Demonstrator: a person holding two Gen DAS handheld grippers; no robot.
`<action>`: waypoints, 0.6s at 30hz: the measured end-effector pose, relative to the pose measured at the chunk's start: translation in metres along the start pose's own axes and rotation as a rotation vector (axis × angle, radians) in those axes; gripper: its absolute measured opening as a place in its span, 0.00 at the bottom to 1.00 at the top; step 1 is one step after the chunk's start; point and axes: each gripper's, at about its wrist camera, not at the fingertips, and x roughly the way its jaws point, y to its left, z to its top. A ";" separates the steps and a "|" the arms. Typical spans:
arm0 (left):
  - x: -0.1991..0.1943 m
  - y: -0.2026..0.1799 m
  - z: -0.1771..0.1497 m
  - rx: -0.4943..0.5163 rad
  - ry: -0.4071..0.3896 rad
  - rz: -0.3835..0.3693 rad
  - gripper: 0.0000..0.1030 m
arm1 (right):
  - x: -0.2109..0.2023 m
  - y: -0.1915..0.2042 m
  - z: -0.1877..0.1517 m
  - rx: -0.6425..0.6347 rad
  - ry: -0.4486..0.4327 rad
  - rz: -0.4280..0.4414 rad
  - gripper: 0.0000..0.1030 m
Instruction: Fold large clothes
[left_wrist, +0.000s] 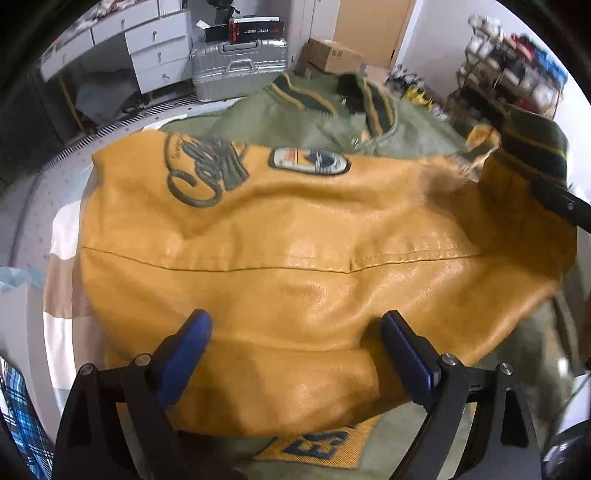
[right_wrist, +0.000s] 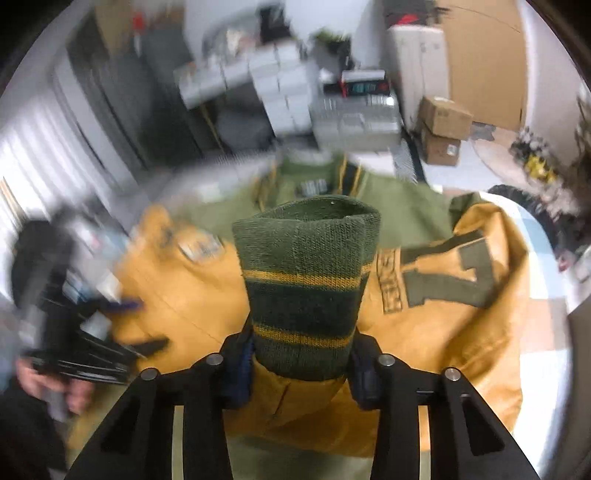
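Between the jaws, glossy, smooth yellow leather is seen on the sleeve (left_wrist: 295, 236); the cuff (right_wrist: 306, 291) is matt, ribbed knit; beyond, a ridged metal suitcase (left_wrist: 240, 66).

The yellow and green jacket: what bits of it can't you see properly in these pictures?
- Blue letters patch, left wrist view: top covered by the yellow leather sleeve.
- Oval badge, right wrist view: blurred, unreadable.
- Striped green knit cuff, right wrist view: its base sits between the right gripper fingers.
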 end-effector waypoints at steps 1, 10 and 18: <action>-0.003 0.003 -0.003 -0.011 -0.014 -0.007 0.88 | -0.017 -0.014 -0.001 0.054 -0.060 0.026 0.38; 0.009 -0.004 -0.013 0.052 0.038 0.043 0.87 | -0.043 -0.078 -0.044 0.085 0.026 -0.247 0.56; -0.018 -0.035 0.006 0.113 -0.030 -0.104 0.88 | -0.074 -0.009 -0.002 -0.132 -0.104 -0.202 0.83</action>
